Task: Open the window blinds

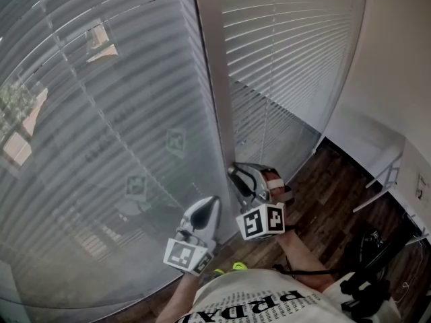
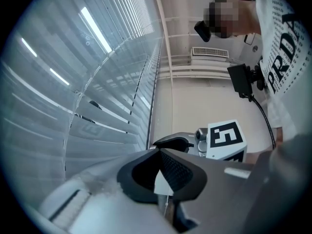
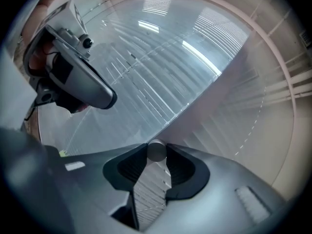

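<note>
Beside the window frame [image 1: 215,79], the right tongs [image 3: 156,154] are pinching the tip of a grey wand [image 3: 156,149], and the left tongs [image 2: 159,153] are gripping a thin white cord [image 2: 163,184]. The blinds [image 1: 101,147] are hanging lowered over the window just beyond both.

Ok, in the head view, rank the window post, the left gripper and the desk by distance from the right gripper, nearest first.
1. Window post: just ahead, at the tips of the right gripper, which grips the wand.
2. Left gripper: close by on its left.
3. Desk: far off at the picture's right edge.
</note>
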Demonstrator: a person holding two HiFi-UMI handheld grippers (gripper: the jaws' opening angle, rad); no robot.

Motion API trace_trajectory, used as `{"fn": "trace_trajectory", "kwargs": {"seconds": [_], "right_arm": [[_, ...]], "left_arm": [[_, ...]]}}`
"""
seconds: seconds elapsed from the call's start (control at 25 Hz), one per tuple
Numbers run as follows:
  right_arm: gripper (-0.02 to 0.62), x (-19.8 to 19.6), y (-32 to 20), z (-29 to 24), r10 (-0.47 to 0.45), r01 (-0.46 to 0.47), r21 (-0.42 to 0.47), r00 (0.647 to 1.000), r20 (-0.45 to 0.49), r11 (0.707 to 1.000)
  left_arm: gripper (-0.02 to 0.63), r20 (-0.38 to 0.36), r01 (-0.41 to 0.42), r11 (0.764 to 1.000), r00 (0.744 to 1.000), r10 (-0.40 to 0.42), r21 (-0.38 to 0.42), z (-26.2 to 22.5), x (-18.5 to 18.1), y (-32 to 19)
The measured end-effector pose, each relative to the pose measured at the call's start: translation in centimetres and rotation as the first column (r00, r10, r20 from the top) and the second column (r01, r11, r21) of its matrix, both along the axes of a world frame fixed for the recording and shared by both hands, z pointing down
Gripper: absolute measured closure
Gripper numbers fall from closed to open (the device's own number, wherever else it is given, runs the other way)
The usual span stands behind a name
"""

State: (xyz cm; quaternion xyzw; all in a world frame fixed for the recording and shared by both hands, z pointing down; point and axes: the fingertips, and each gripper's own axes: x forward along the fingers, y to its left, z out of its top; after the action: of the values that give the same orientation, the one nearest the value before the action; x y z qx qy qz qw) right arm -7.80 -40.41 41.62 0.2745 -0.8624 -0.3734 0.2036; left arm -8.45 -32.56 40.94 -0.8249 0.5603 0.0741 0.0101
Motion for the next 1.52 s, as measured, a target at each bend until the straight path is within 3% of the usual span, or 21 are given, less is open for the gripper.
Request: {"fn": "trace_trajectory", "kwargs": {"seconds": [0.28,0.56,0.92,1.12,1.36,1.52], "right_arm": [[0.468,0.0,-0.2,0.1,0.004,0.006,-0.107,0.996,0.088,0.994],[0.468,0.1,-0.5,-0.2,0.023,0.034,-0.261,0.977,0.213,0.965],[0.468,0.4,-0.8,-0.2,0.078,0.086,-0.413,0.928,0.363,0.906],[0.468,0.6,-1.0,-0.2,0.133,0.150,-0.524,0.876,0.463,0.838],[0.466,0.7,-1.2,-0.2,0.184,0.208,-0.595,0.827,0.531,0.777],[0.466,0.7,-1.2,-0.2,0.188,0.209,-0.594,0.824,0.535,0.777]], "left_arm": [[0.615,-0.001,0.001,1.000,1.000,-0.001,0.002,0.0,-0.2,0.2],[0.615,0.000,-0.006,1.000,1.000,0.006,0.003,0.1,-0.3,0.3],[0.615,-0.003,-0.003,1.000,1.000,0.003,0.005,0.0,-0.4,0.6],[0.615,0.002,-0.002,1.000,1.000,0.002,0.009,0.0,-0.6,0.9],[0.615,-0.012,-0.008,1.000,1.000,0.008,0.008,0.1,-0.6,1.1],[0.615,-0.010,-0.016,1.000,1.000,0.016,0.017,-0.1,-0.5,1.1]]}}
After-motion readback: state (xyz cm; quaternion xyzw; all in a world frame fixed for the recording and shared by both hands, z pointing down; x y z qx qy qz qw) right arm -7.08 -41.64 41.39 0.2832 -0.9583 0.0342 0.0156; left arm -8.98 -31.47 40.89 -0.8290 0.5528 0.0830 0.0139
